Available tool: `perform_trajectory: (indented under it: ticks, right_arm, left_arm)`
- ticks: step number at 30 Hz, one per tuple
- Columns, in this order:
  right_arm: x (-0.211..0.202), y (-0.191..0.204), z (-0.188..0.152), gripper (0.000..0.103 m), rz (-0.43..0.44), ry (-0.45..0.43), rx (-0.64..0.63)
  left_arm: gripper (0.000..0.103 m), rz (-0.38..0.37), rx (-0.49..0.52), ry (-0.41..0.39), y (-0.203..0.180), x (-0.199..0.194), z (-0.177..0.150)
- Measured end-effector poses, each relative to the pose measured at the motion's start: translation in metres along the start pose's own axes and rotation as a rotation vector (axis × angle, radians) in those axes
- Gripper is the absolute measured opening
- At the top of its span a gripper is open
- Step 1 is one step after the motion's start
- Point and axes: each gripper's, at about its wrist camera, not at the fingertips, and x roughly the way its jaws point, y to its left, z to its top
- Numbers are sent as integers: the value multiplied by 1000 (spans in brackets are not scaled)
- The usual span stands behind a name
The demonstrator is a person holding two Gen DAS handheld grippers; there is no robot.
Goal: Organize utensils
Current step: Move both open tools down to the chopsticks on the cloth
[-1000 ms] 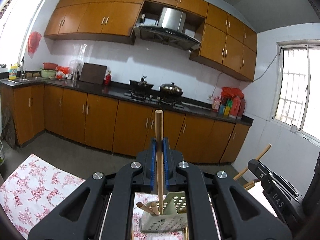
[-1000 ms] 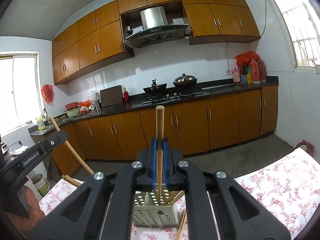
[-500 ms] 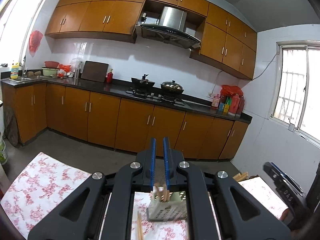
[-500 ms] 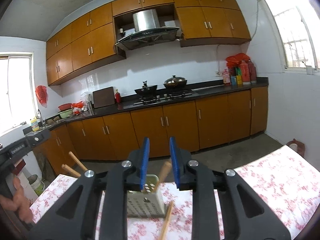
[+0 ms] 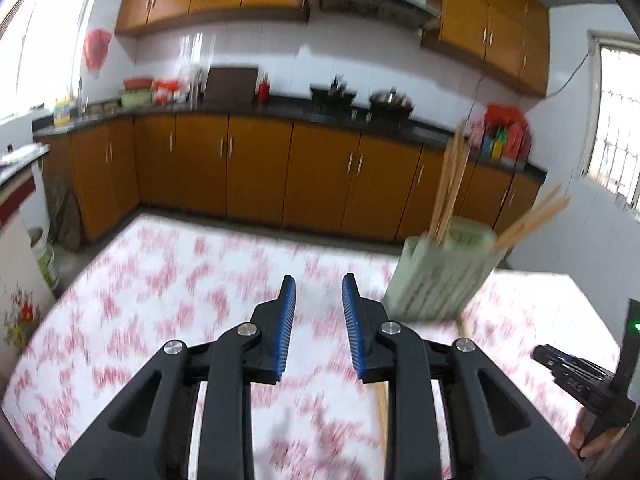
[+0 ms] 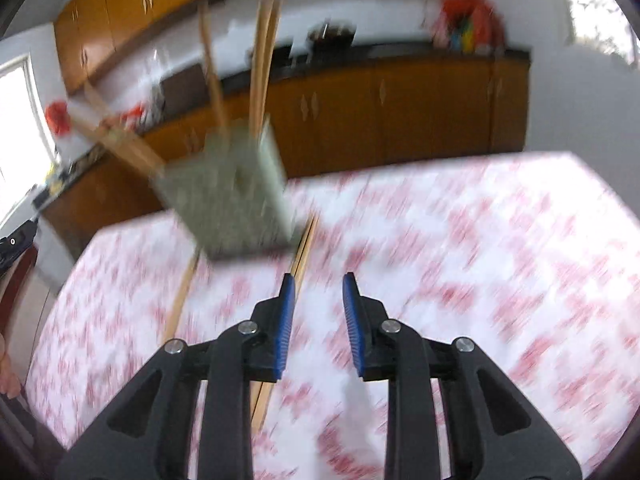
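A pale green perforated utensil holder (image 5: 436,276) stands on the floral tablecloth, with several wooden chopsticks (image 5: 450,184) sticking up out of it. It also shows in the right wrist view (image 6: 232,196), blurred. My left gripper (image 5: 318,284) is open and empty, to the left of the holder. My right gripper (image 6: 318,284) is open and empty, in front of the holder. Loose chopsticks (image 6: 302,252) lie on the cloth just beyond its left finger; another (image 6: 182,296) lies further left. One chopstick (image 5: 382,404) shows under my left gripper's right finger.
The floral tablecloth (image 5: 160,300) covers the table, whose far edge faces orange kitchen cabinets (image 5: 256,168). The other gripper (image 5: 580,376) appears at the right edge of the left wrist view. Both views are motion-blurred.
Both grippers held a chopstick upright above the holder, then opened and let them drop in. Both have since tilted downward toward the table and opened wider.
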Motion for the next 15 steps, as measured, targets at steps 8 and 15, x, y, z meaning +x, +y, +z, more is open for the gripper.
perform_trajectory:
  ticks: [8,15]
  right_arm:
    - [47,21,-20,19,9,132,-9]
    - [56,26,-19,18,-35,133,-53]
  left_arm:
    - [25,5,-24,152,13,22,-49]
    - [25,-3,-23,196,12,27,-68]
